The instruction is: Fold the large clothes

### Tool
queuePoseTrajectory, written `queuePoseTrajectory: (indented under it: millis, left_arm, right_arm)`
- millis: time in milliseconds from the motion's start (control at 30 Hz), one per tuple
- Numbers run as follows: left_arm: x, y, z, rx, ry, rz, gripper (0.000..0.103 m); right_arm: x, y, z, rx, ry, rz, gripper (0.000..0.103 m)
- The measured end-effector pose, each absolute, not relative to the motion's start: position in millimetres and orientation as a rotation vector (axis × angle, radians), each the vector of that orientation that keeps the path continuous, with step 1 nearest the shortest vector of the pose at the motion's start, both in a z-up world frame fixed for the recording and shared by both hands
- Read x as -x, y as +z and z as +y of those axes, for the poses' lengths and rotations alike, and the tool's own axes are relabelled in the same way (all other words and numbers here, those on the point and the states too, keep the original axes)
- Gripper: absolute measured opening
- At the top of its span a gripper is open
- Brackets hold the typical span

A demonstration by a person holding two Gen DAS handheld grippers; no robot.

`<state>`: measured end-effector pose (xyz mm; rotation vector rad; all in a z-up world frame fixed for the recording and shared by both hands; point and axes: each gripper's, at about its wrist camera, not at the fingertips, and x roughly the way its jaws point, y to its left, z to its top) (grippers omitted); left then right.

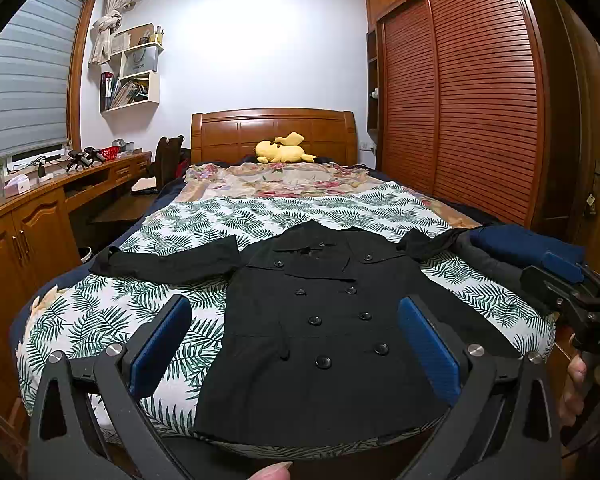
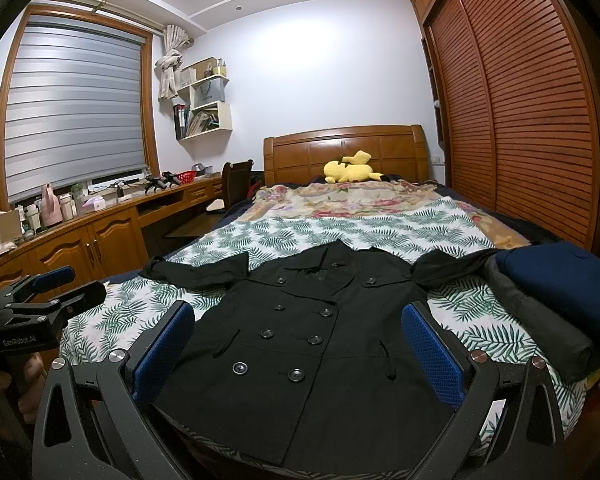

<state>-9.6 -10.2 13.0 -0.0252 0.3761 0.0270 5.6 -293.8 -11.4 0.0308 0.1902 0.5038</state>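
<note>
A black coat [image 1: 324, 320] lies face up and spread flat on the bed [image 1: 100, 320], buttons showing in two columns, collar toward the wooden headboard [image 1: 274, 132]. Both sleeves stretch out sideways over the leaf-print sheet [image 2: 340, 236]. The left claw [image 1: 296, 344] hangs above the coat's lower half with its blue pads wide apart, gripping nothing. The right claw [image 2: 296, 344] is likewise spread wide over the hem end and empty (in the left wrist view it shows at the right edge [image 1: 572, 280], with a hand [image 1: 576, 384] on its handle). At the bed's right edge, a stack of folded clothes [image 2: 560, 292], navy on top of grey, sits just beside the coat's sleeve. A yellow plush toy [image 2: 350, 170] rests against the headboard, well apart from the coat.
</note>
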Motion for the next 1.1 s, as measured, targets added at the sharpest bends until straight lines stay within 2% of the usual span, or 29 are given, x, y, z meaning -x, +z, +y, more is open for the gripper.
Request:
queuePoseTrajectory:
  millis: [367, 1100]
  left_arm:
    - [1, -3, 5, 0.036, 0.031, 0.402, 0.103]
    - [-41, -48, 67, 0.092, 0.099, 0.495, 0.103]
  right_arm:
    - [-15, -15, -287, -0.013, 0.513, 0.206, 0.103]
    - [-95, -19, -239, 0.073, 0.636, 0.195, 0.103]
